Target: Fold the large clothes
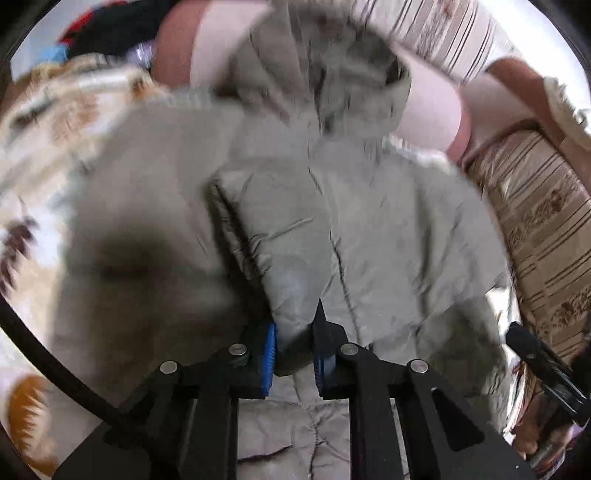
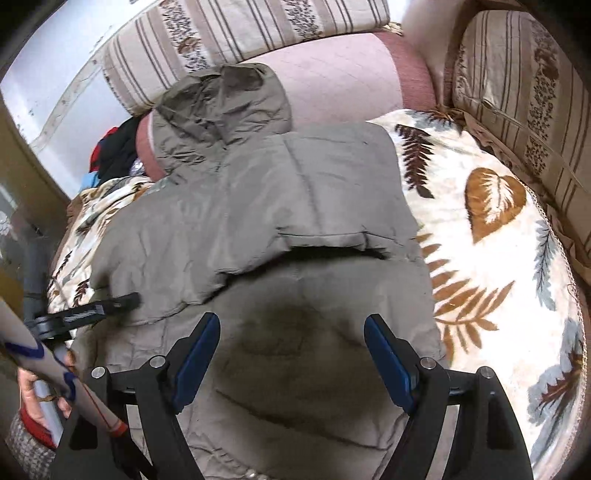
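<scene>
Striped cushions [image 2: 229, 26] line the back and side of a bed or couch covered by a leaf-print blanket [image 2: 491, 258], with a pink bolster [image 2: 332, 70] lying along the far edge. On the blanket lies a grey-green padded jacket [image 2: 258, 206], spread out with its hood [image 2: 229, 99] resting up against the bolster. One side of the jacket is folded over its middle, and the folded edge casts a dark shadow across the lower part. Beyond the hood, at the far corner, sits a heap of black, red and blue clothes [image 2: 114, 147].

The left gripper [image 1: 293, 347] is pinched tight on a fold of the jacket: puffy fabric bulges up between its blue fingers [image 1: 269, 354], near the hem end of the jacket, well apart from the hood. Much of the left wrist view is blurred. In the right wrist view the same gripper shows at the jacket's near left edge [image 2: 92, 310], with a patterned sleeve [image 2: 55, 373] and a hand [image 2: 33, 398] behind it.

The right gripper [image 2: 291, 354] hangs over the lower part of the jacket with its fingers [image 2: 388, 362] spread wide and nothing between them; whether they touch the fabric below cannot be told.
</scene>
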`<state>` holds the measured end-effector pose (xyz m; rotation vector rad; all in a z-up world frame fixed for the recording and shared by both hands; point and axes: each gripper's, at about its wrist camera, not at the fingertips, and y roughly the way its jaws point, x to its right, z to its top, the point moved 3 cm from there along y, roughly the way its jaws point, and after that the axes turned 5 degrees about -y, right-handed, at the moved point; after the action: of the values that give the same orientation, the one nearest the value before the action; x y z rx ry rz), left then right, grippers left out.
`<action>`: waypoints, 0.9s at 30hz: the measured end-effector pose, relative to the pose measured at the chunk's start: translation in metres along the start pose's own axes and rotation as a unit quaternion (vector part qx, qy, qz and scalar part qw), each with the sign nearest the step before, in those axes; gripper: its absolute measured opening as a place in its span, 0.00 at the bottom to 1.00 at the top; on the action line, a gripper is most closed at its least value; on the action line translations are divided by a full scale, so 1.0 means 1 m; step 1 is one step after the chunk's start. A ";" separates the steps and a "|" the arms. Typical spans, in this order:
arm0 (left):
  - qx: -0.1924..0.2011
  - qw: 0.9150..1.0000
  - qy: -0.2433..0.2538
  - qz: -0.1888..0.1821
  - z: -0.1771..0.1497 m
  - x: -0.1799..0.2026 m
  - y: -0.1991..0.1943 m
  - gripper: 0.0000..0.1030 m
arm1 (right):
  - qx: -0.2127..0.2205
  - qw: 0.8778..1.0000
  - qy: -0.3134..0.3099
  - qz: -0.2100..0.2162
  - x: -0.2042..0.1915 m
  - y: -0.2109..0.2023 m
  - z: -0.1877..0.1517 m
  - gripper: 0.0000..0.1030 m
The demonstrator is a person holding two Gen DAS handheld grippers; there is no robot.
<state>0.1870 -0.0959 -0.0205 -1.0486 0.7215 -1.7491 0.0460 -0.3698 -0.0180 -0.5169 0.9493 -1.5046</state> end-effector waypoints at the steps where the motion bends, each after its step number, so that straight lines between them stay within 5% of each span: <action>1: 0.017 1.000 -0.001 0.003 0.009 -0.005 -0.012 0.15 | 0.005 1.000 -0.003 -0.004 -0.001 0.001 0.005 0.82; 5: 0.060 0.997 -0.005 0.054 0.039 -0.038 -0.032 0.16 | 0.024 0.999 -0.017 -0.018 -0.009 0.013 0.031 0.82; 11: 0.018 0.995 -0.031 0.088 0.048 -0.083 0.014 0.24 | 0.006 0.997 -0.040 -0.059 -0.025 0.072 0.057 0.82; 15: 0.036 0.993 -0.003 0.116 0.047 -0.074 0.023 0.35 | -0.018 0.995 -0.044 -0.087 -0.027 0.113 0.063 0.84; 18: 0.046 0.988 0.005 0.149 0.051 -0.075 0.031 0.55 | -0.025 0.995 -0.039 -0.092 -0.023 0.126 0.063 0.88; 20: 0.052 0.984 0.004 0.171 0.052 -0.076 0.029 0.64 | -0.026 0.994 -0.035 -0.096 -0.019 0.129 0.064 0.92; 27: 0.070 0.982 -0.004 0.175 0.027 -0.082 -0.030 0.64 | -0.005 0.995 -0.034 -0.097 -0.017 0.088 0.060 0.93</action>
<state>0.2143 -0.0091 -0.0112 -0.7788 0.7180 -1.4673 0.1480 -0.3645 -0.0512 -0.6792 0.8730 -1.6459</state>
